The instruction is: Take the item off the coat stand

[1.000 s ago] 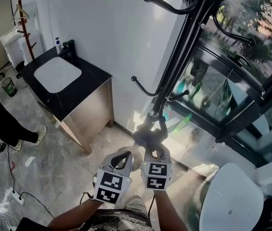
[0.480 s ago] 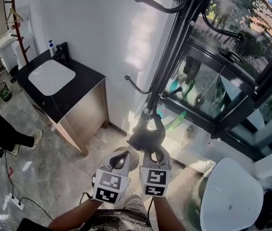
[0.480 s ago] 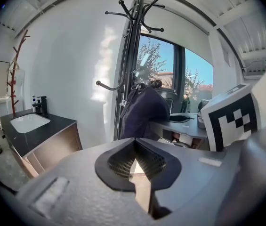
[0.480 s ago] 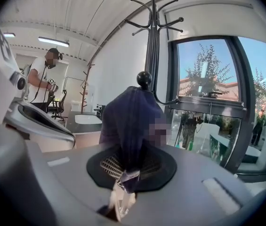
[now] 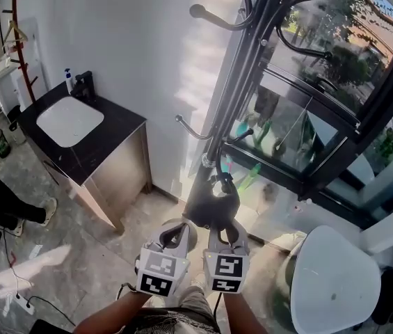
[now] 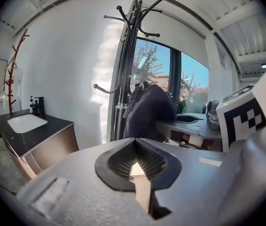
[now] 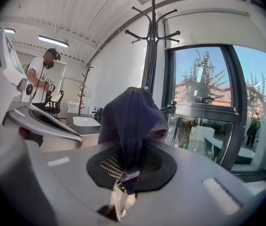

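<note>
A dark navy cloth item (image 5: 212,202) hangs low on the black coat stand (image 5: 241,89), by the short hooks on its pole. My right gripper (image 5: 224,227) is just below it, shut on the item's lower edge; in the right gripper view the cloth (image 7: 130,114) runs down between the pads of the right gripper (image 7: 125,171). My left gripper (image 5: 175,232) sits beside the right one, to its left, shut and holding nothing. The left gripper view shows the item (image 6: 149,112) and the stand (image 6: 123,79) ahead of the left gripper (image 6: 135,161).
A black-topped vanity with a white sink (image 5: 69,120) stands at the left against the wall. A dark-framed window (image 5: 307,138) is behind the stand. A white round seat (image 5: 335,284) is at lower right. A person's leg (image 5: 1,197) and floor cables (image 5: 22,299) are at far left.
The head view has swung a little, so the vanity and stand sit higher and further left. Both grippers stay together under the item, the right one still on the cloth.
</note>
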`<action>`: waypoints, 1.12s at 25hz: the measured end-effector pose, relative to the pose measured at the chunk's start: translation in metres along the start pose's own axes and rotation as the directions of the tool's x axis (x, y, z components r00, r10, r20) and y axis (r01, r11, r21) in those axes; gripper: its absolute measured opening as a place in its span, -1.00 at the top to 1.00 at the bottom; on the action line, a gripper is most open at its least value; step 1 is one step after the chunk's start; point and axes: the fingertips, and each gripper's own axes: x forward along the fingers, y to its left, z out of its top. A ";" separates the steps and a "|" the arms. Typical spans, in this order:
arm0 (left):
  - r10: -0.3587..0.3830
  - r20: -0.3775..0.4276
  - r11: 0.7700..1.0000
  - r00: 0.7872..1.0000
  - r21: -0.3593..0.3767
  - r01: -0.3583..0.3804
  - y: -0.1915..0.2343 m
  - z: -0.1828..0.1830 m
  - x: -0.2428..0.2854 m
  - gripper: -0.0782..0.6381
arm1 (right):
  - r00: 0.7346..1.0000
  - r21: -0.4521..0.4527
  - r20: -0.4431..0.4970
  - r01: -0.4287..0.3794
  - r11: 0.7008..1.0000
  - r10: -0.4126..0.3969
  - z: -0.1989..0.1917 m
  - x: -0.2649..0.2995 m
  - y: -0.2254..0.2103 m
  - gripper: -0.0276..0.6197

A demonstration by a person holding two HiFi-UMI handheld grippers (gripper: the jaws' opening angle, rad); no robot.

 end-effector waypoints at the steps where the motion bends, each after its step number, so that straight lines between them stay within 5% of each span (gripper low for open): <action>1: -0.002 0.003 1.000 1.000 0.000 0.002 -0.001 0.001 -0.001 0.78 | 1.000 -0.002 0.003 0.003 1.000 -0.003 0.001 -0.003 0.000 0.82; 28: -0.158 0.008 0.981 0.987 0.112 0.156 -0.087 0.001 -0.008 0.78 | 0.984 0.144 -0.043 0.177 0.974 -0.172 -0.023 -0.118 -0.042 0.82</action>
